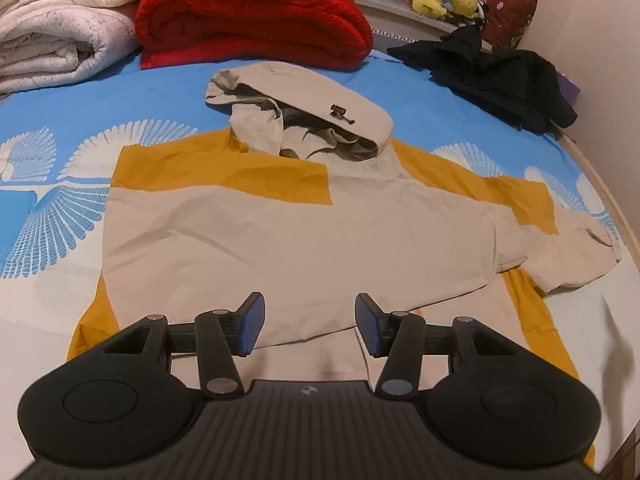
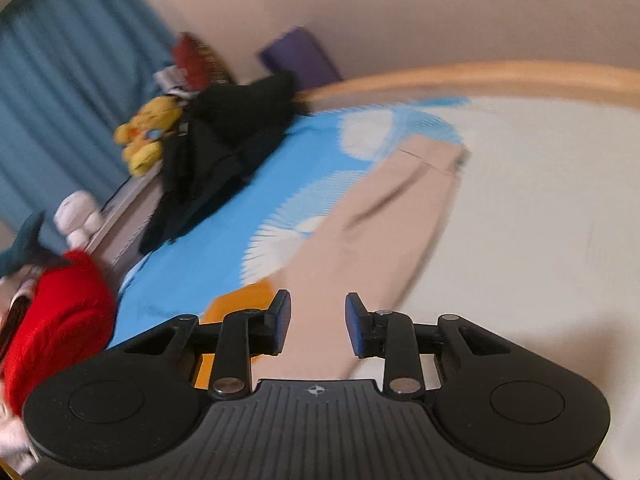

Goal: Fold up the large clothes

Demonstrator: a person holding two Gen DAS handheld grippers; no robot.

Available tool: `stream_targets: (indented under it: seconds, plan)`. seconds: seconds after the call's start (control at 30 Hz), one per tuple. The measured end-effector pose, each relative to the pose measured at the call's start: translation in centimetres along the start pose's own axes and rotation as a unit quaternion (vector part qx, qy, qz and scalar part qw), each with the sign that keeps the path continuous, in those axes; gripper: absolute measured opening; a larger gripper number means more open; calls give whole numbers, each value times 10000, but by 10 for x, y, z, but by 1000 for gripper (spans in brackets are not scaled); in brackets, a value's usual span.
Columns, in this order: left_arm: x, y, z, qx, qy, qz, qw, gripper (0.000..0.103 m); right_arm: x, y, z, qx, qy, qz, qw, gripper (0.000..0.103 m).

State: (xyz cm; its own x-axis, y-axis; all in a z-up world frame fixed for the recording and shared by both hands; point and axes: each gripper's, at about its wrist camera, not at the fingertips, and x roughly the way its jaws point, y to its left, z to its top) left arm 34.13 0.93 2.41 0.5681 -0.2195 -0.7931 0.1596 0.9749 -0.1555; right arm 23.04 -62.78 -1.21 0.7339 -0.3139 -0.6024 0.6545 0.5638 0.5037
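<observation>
The bed (image 1: 168,92) carries the hooded jacket (image 1: 280,232) spread flat at its middle; one sleeve looks folded across the body, the other sleeve (image 2: 384,216) still lies out, so most folding remains. Folded blankets (image 1: 248,16) and black clothing (image 1: 500,76) sit clear. Left gripper (image 1: 310,326) and right gripper (image 2: 318,324) hover unclenched, empty.

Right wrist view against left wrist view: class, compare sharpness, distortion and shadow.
Right wrist view: motion-smeared, the black garment heap and yellow plush toy soft-edged, the wooden bed rail bowed by the fisheye. Left wrist view: sharp, the beige and mustard hooded jacket crisp; a soft shadow lies on the white sheet at lower right.
</observation>
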Motion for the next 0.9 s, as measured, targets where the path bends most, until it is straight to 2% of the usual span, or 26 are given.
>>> stream_targets:
  seconds: [0.17, 0.4, 0.63, 0.8, 0.9]
  plan:
    - [6, -1, 2, 28, 52, -42, 10000, 55, 27, -30, 5, 276, 145, -56, 9995, 33]
    - [12, 2, 6, -47, 52, 3, 10000, 55, 71, -41, -2, 336, 338, -246, 9986, 35]
    - [20, 5, 0, 154, 132, 117, 9997, 55, 127, -62, -8, 404, 596, -396, 9966, 35]
    - [26, 11, -1, 236, 168, 279, 9992, 55, 149, -70, 5, 461, 327, -189, 9982, 35]
    - [30, 13, -3, 284, 215, 323, 9988, 55, 163, -77, 23, 493, 149, -324, 9981, 35]
